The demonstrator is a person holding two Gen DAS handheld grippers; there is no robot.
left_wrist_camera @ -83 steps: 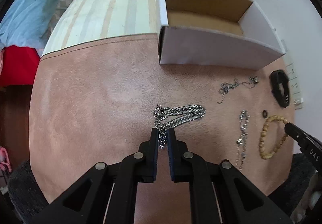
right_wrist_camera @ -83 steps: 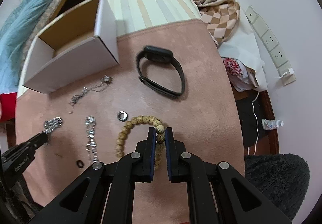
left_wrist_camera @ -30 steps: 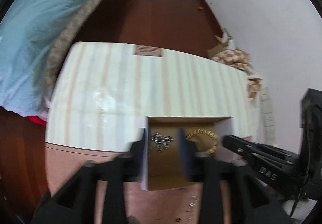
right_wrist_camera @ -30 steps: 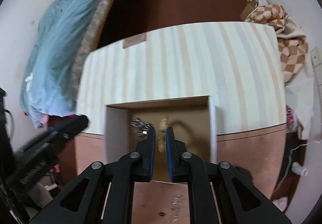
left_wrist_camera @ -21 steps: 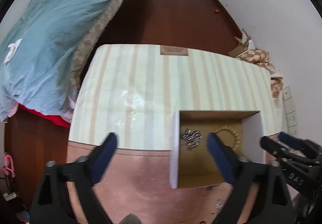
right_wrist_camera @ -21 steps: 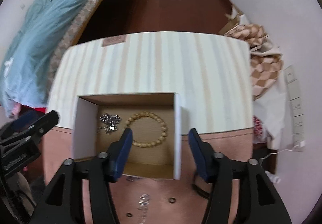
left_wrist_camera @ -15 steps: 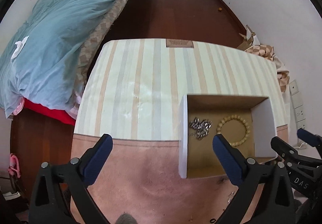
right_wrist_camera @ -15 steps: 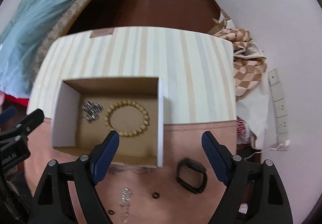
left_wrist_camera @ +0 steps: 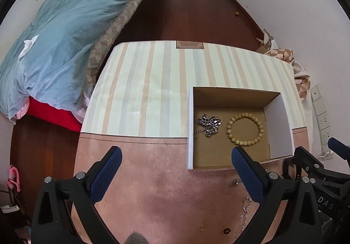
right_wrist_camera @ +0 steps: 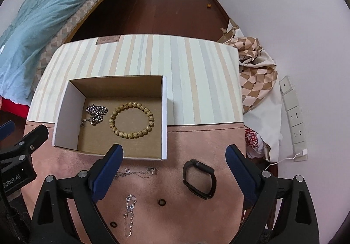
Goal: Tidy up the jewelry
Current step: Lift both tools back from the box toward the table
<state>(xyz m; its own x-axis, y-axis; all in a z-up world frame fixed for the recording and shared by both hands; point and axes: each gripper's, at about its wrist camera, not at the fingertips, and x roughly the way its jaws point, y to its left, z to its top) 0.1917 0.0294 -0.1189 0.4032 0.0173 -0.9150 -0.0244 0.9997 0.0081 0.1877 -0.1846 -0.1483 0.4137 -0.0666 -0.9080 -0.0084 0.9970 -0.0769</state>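
An open white cardboard box stands on the table. A silver curb chain and a wooden bead bracelet lie on its floor. My left gripper hangs open over the pink mat at the box's near left corner, holding nothing. My right gripper is over the box's near right corner; its jaws are opening and nothing is held between them. On the mat in front of the box lie a black watch band, a thin silver chain, a crystal chain and two small dark rings.
A striped cloth covers the far half of the table. A bed with a blue duvet stands to the left. A checked cloth and wall sockets are on the right. Dark wood floor lies beyond.
Both grippers opened wide, leaving the chain and the bead bracelet in the box, then drew back towards the near side of the table.
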